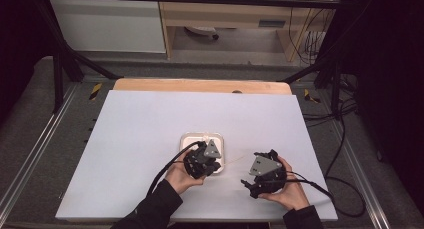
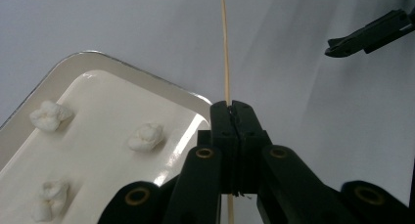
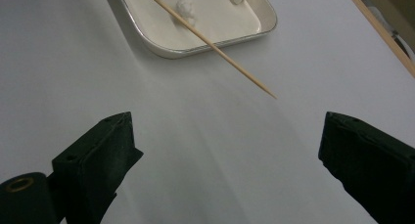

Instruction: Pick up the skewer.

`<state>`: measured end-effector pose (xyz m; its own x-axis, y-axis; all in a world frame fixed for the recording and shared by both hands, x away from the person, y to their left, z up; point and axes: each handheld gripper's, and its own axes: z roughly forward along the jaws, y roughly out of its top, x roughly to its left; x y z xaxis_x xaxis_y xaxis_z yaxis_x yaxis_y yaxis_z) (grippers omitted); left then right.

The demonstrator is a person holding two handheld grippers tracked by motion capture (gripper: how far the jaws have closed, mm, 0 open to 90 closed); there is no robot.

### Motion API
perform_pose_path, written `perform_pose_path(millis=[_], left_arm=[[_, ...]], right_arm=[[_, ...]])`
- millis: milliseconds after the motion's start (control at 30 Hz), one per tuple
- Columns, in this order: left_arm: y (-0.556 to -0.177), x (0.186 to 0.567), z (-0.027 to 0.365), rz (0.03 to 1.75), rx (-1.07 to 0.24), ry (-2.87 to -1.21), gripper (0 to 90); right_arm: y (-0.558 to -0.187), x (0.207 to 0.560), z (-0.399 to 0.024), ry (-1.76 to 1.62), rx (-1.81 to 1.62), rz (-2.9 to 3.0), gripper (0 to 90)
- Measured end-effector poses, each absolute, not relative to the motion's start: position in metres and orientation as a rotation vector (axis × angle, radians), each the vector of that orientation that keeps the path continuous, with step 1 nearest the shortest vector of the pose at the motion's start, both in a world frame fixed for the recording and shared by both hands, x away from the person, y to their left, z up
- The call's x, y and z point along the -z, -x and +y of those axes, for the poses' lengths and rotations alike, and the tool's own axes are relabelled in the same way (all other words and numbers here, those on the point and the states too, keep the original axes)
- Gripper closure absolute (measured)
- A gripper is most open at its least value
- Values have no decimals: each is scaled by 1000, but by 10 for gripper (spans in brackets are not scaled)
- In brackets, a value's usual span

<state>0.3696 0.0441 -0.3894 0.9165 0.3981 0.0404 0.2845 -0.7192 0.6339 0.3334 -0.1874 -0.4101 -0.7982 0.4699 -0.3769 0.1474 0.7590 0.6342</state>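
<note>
Left claw (image 2: 233,106) pressed together on a thin, pale wooden skewer (image 2: 225,48), gripped near its lower part, shaft passing between the black pads and running straight out ahead of the tips to a fine point. Poised over the near right corner of a shallow white rectangular tray with rounded corners and a silvery rim (image 2: 147,77), set on the white worktop (image 2: 303,136). To the left of this claw, inside the tray, three small white fluffy lumps like popcorn (image 2: 145,137), well apart from one another and none touching the skewer. Right claw (image 3: 225,141) spread wide, empty, hovering above bare worktop with nothing between its two black pads. Ahead of the right claw and a little left, the tray again, with the skewer slanting out over its rim, point stopping in the air between tray and claw, touching neither. From the high view, both claws held low in the person's hands, the left claw (image 1: 214,164) at the tray's edge, the right claw (image 1: 247,184) just beside it, apart.
</note>
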Motion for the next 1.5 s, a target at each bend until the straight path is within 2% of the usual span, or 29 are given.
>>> perform_pose_path(millis=[233, 600, 833, 1500], left_arm=[[-368, 389, 34, 456, -216, -2433, 887], [-366, 389, 25, 439, -199, -2453, 887], [-366, 390, 21, 439, -182, -2463, 887], [-363, 385, 6, 386, -191, -2500, 887]], right_arm=[[-333, 409, -184, -384, -757, 2441, 127], [-334, 413, -177, -165, -678, 2437, 270], [-335, 415, -174, -48, -645, 2417, 328], [-335, 419, -170, 211, -509, 2389, 628]])
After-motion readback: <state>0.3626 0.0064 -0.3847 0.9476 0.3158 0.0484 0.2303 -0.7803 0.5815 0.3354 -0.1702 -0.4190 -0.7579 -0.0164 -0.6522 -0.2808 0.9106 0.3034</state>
